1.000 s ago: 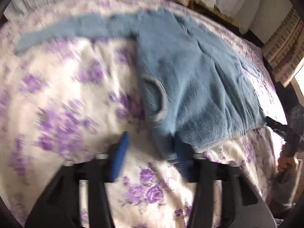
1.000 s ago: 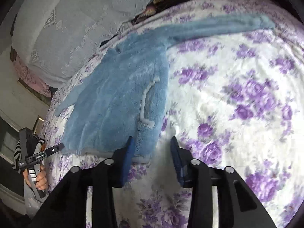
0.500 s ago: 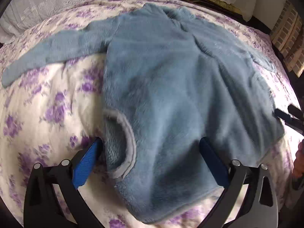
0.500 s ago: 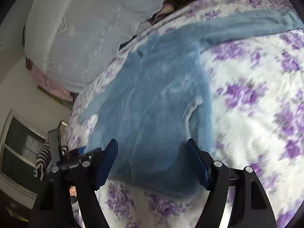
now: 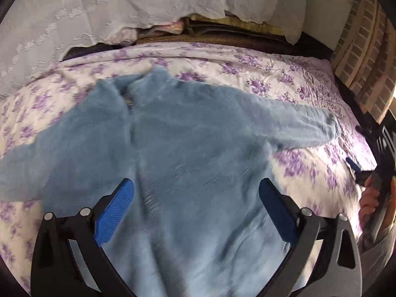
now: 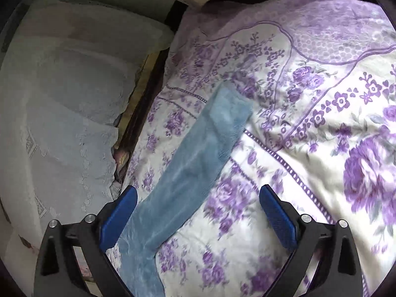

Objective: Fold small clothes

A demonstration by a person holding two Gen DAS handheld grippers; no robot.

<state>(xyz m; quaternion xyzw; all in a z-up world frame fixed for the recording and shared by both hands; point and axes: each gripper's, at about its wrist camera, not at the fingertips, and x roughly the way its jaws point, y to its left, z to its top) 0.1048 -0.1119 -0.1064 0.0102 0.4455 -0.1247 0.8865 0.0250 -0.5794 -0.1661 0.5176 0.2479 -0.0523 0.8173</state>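
Left wrist view: a fleecy blue sweater (image 5: 188, 153) lies spread front-up on a bedspread (image 5: 292, 74) printed with purple flowers, one sleeve (image 5: 304, 123) stretched toward the bed's edge.
Left gripper (image 5: 195, 212): jaws wide apart, hovering over the lower body of the sweater, holding nothing.
Right wrist view: the same sleeve (image 6: 205, 153) runs as a long soft strip across the bedspread (image 6: 321, 94), beside white lace-trimmed pillows (image 6: 64, 113).
Right gripper (image 6: 198, 217): jaws wide apart, empty, sleeve passing just inside its left pad.
Step, as judged: folding appears barely begun; sleeves are out flat.
Next move calls for: pinching the sleeve near its cuff and laying it across the body.
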